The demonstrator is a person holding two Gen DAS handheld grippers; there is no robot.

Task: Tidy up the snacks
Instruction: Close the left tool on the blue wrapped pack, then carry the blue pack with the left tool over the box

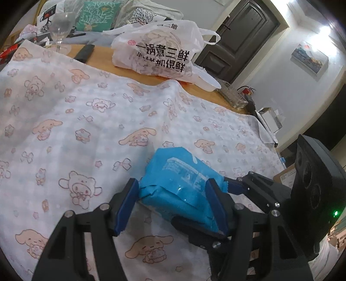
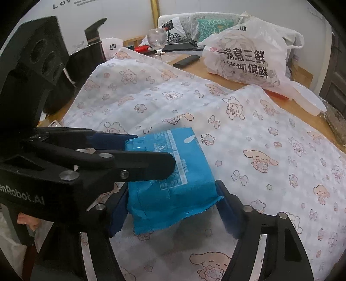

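A blue snack packet [image 1: 181,186] sits just above the cartoon-print cloth [image 1: 86,112]. My left gripper [image 1: 173,205] has its blue pads on both sides of the packet and is shut on it. In the right wrist view the same packet [image 2: 170,186] lies between my right gripper's [image 2: 170,207] fingers, which press its lower end. The left gripper's fingers [image 2: 134,160] reach in from the left there and clamp the packet's upper part. The right gripper's body [image 1: 313,194] shows at the right edge of the left wrist view.
A white plastic bag with black print [image 1: 157,49] stands on the wooden table [image 1: 101,62] behind the cloth. A wine glass [image 1: 61,26], a black remote [image 1: 85,53] and a clear plastic container [image 2: 307,101] are nearby. A sofa with cushions [image 1: 97,15] lies beyond.
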